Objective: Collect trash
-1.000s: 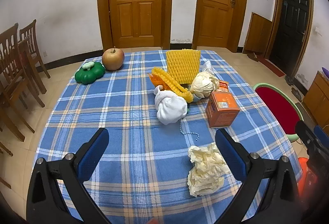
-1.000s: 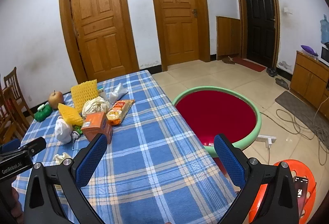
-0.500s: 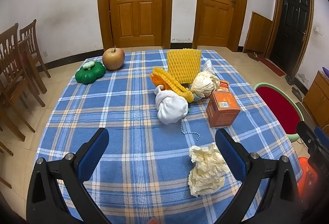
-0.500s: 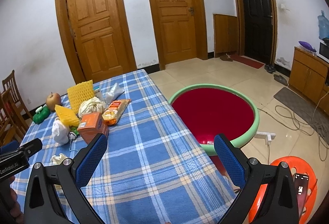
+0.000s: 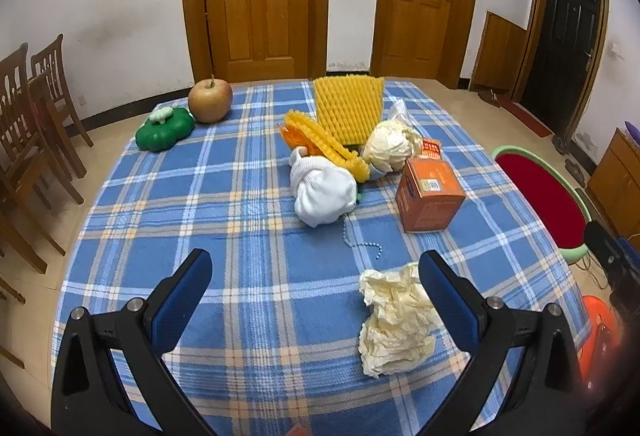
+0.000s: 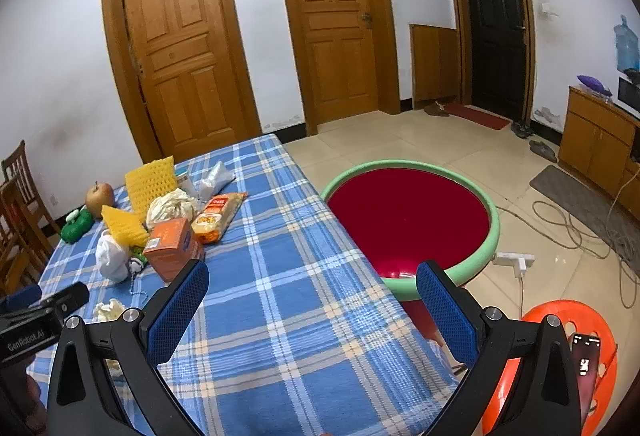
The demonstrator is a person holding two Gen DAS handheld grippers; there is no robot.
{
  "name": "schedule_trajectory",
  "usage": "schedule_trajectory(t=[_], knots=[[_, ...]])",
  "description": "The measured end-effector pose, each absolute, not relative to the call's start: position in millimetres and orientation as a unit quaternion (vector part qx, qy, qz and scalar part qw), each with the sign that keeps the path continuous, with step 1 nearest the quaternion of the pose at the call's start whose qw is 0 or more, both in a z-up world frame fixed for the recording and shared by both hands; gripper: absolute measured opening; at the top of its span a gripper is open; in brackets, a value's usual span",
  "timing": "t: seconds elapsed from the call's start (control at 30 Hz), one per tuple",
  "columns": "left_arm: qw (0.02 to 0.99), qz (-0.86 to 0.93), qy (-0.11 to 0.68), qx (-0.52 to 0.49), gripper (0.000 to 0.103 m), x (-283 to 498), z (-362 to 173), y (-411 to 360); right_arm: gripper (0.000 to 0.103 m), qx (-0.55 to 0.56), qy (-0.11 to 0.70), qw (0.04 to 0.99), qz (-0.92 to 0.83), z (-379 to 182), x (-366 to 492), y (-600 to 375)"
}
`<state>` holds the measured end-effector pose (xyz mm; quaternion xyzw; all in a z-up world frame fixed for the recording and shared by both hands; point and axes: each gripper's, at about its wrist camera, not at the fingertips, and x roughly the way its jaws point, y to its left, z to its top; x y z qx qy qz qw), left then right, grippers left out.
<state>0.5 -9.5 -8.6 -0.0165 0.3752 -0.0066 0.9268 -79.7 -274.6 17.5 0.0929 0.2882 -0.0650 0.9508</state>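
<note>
A crumpled cream paper wad lies on the blue plaid table, just inside the right finger of my open, empty left gripper. Further back lie a white tied bag, an orange carton, yellow foam nets, another crumpled wad and a snack packet. My right gripper is open and empty over the table's right edge. A red basin with a green rim stands on the floor beside the table.
An apple and a green pumpkin-shaped toy sit at the far left of the table. Wooden chairs stand to the left. An orange stool with a phone on it, plus cables and a power strip, are on the floor at right.
My right gripper has shifted slightly, so the table items and basin sit a little lower left in its view. My left gripper has barely moved.
</note>
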Motion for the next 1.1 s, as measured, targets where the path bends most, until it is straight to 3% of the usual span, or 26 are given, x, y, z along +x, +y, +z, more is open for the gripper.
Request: schedule_trajectory(t=[0.3,0.5,0.6,0.7,0.77,0.83,0.9,1.1], knots=[[0.911,-0.042,0.41,-0.01,0.101,1,-29,-24,0.103,0.095,0.29,0.95,-0.069,17,-79,-278],[0.9,-0.058,0.433,-0.013,0.091,5,-40,-30,0.103,0.096,0.293,0.949,-0.068,15,-78,-278],[0.892,-0.082,0.445,-0.021,0.082,7,-44,-32,0.103,0.096,0.294,0.948,-0.068,14,-78,-278],[0.886,-0.109,0.451,-0.025,0.062,6,-47,-38,0.103,0.098,0.296,0.948,-0.068,14,-77,-279],[0.882,-0.128,0.452,-0.028,0.044,6,-48,-41,0.103,0.099,0.297,0.947,-0.068,13,-77,-279],[0.881,-0.141,0.451,-0.029,0.036,5,-47,-44,0.103,0.099,0.299,0.947,-0.068,13,-77,-280],[0.883,-0.138,0.448,-0.025,0.031,4,-44,-45,0.103,0.1,0.299,0.947,-0.066,14,-77,-280],[0.897,-0.126,0.424,-0.016,0.03,4,-17,-33,0.103,0.092,0.296,0.949,-0.058,27,-75,-276]])
